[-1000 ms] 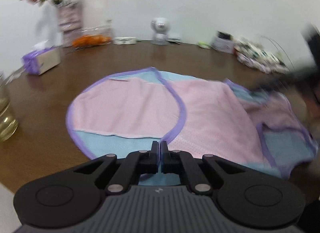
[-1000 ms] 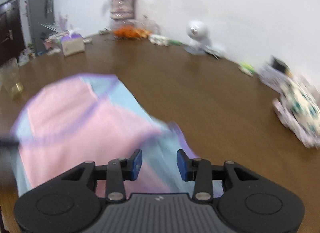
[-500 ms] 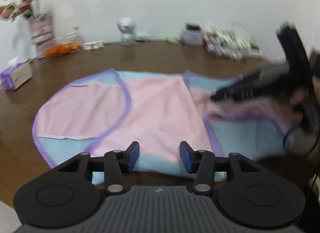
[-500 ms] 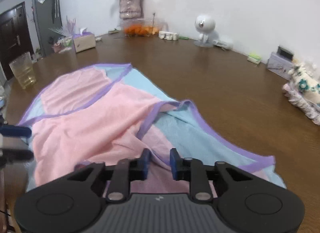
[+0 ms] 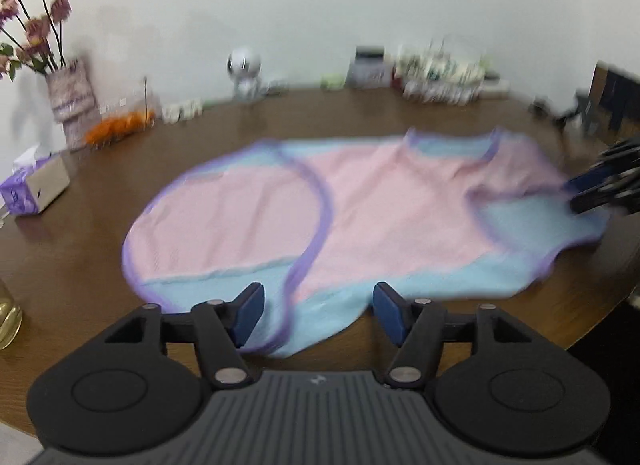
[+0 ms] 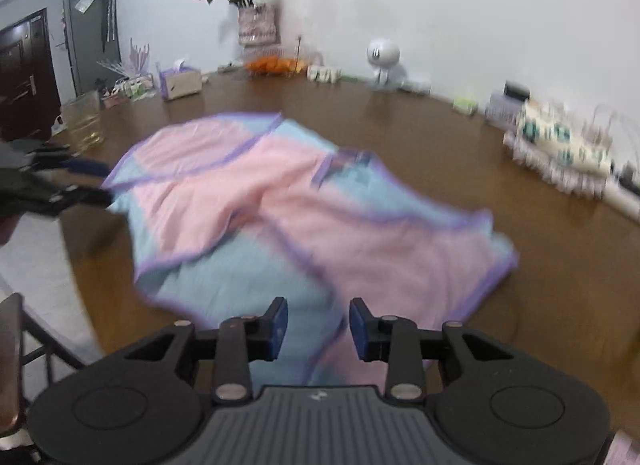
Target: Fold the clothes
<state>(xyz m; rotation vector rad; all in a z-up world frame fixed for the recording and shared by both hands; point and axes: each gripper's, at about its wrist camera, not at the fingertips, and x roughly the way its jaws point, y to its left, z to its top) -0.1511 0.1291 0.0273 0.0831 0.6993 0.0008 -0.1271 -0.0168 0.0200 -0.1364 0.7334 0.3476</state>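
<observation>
The pink and blue garment (image 5: pixel 360 221) is spread on the brown table (image 5: pixel 80 249), partly doubled over, with one purple-edged flap laid across its left part. The left gripper (image 5: pixel 318 315) is seen with its pads apart over the near blue hem, and nothing is held between them. The right gripper (image 6: pixel 318 325) is also parted, above the blue and pink cloth, empty as well. A risk is judged here: the thin cloth may be caught in one layer only, or dragged, so that the laid flap is pulled out of line. Both views are blurred, so the hem may be missed. In the left view the flat outline and the flap are shown clearly; in the right view a raised, wrinkled ridge (image 6: pixel 248 205) in the middle is shown, which is not visible from the left.
</observation>
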